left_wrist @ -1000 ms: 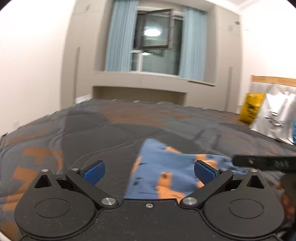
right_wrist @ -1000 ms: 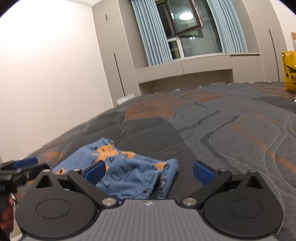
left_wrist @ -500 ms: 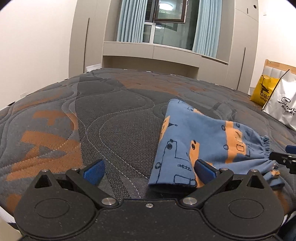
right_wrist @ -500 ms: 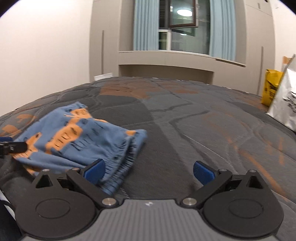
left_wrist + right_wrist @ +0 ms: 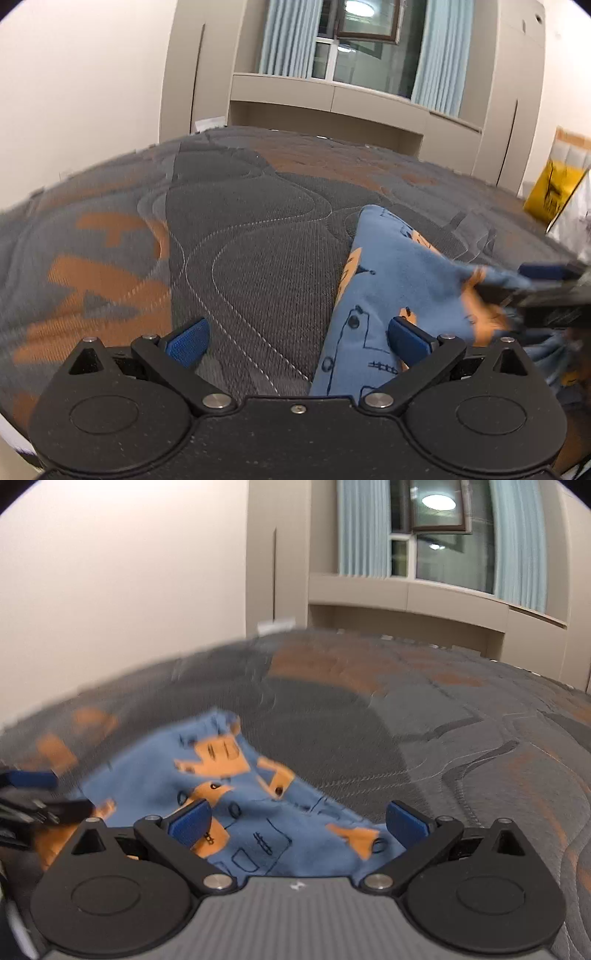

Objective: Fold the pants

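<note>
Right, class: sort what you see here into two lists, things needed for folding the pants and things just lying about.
Part of the job:
blue pants
left gripper, open
right gripper, open
bed they lie on

Just lying about:
yellow bag
white bag
curtains

No readable text anywhere — the yellow bag's (image 5: 549,194) black print is blurred.
</note>
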